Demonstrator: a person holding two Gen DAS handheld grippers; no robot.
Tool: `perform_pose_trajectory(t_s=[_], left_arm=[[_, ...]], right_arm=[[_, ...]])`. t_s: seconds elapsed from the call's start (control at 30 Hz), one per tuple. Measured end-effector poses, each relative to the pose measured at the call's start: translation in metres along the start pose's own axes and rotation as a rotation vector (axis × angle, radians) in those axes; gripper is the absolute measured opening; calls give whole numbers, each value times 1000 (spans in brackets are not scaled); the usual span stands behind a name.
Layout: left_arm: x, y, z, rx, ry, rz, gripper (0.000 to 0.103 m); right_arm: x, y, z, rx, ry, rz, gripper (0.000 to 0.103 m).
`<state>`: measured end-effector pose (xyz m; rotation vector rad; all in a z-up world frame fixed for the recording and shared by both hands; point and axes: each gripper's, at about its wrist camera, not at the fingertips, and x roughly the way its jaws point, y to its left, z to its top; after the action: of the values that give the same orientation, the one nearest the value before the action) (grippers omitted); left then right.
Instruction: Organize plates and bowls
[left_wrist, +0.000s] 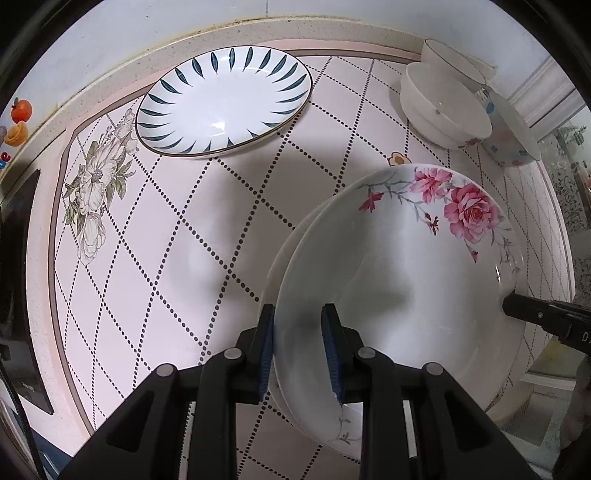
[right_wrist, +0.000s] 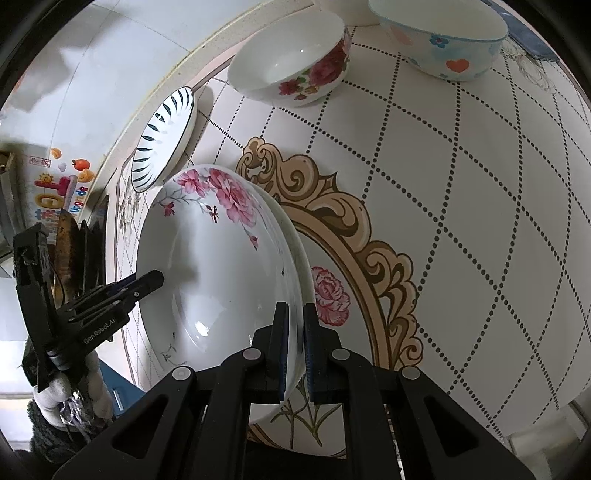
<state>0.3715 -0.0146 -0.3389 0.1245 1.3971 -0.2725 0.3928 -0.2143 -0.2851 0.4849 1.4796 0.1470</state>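
Note:
A white plate with pink roses lies nested in a second white plate whose rim shows just behind it. My left gripper is shut on the near rim, one pad outside and one inside the dish. My right gripper is shut on the opposite rim. Each gripper shows in the other's view: the right one's tip at the plate's right edge, the left one's tip at its left edge. A blue-leaf plate lies apart at the back.
Two white bowls and a pastel bowl stand at the back right; the right wrist view shows a rose bowl and the heart-patterned bowl. The patterned tabletop meets a wall behind. A dark object stands at the left edge.

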Motion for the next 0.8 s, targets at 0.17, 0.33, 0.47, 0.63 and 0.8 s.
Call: perform_pose_trajectory(t_s=[0.17, 0.33, 0.47, 0.63, 0.8], left_arm=[[7, -9, -1, 13, 16, 17, 22], [10, -13, 0, 20, 22, 25, 22], [14, -21, 1, 32, 21, 46, 22], [16, -26, 1, 33, 23, 67, 23], [16, -24, 2, 22, 37, 67, 23]], right_arm=[[0, 1, 1, -18, 4, -33, 9], [3, -4, -1, -8, 17, -30, 9], [4, -4, -1, -7, 18, -26, 9], [5, -6, 0, 9, 28, -20, 11], [6, -4, 1, 25, 45, -31, 12]])
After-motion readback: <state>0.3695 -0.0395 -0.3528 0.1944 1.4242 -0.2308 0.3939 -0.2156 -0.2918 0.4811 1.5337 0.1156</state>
